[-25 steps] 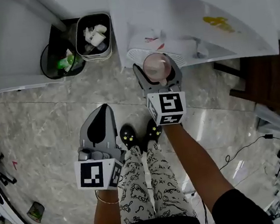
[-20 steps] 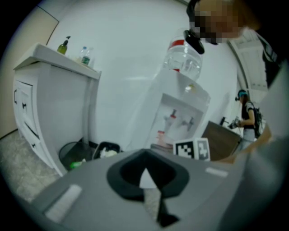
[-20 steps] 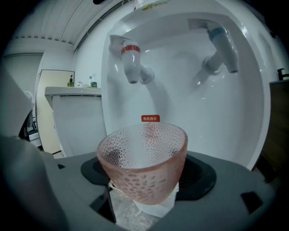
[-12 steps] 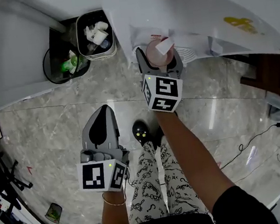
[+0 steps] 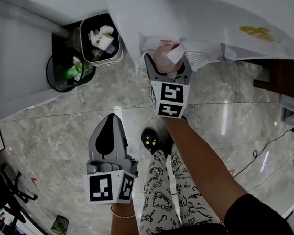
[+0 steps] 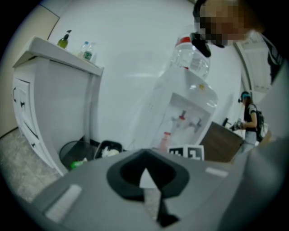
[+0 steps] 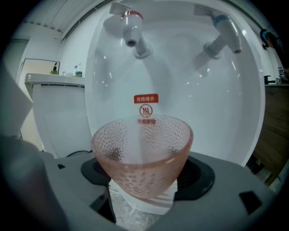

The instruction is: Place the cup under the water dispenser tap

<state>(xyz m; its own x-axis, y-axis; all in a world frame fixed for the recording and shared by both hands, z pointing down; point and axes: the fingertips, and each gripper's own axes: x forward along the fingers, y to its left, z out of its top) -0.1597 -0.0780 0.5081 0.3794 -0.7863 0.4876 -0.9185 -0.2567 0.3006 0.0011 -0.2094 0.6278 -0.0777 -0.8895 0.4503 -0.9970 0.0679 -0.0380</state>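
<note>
Grey marble floor [image 5: 49,141] runs up to a white water dispenser [image 5: 203,8], and the right gripper [image 7: 144,191] is pushed into its tap recess. Its jaws pinch the base of a pink dimpled glass cup [image 7: 142,153], which sits upright, mouth open to the ceiling.

What matters next is where the cup lies against the spouts. In the right gripper view the red-capped tap [image 7: 132,27] hangs above the rim and slightly to its left, while the blue-capped tap [image 7: 224,31] is well off to the right. From the head view the red tap's lever overlaps the cup's far rim, so the cup looks nearly under that spout, perhaps a touch short of it in depth. A white ribbed drip tray [image 7: 146,205] shows just below the cup's base; I cannot tell whether they touch.

The left gripper [image 5: 108,129] hangs low over the floor, well away from the dispenser, jaws pressed together on nothing. The right hand is clearly the one to finish.
</note>
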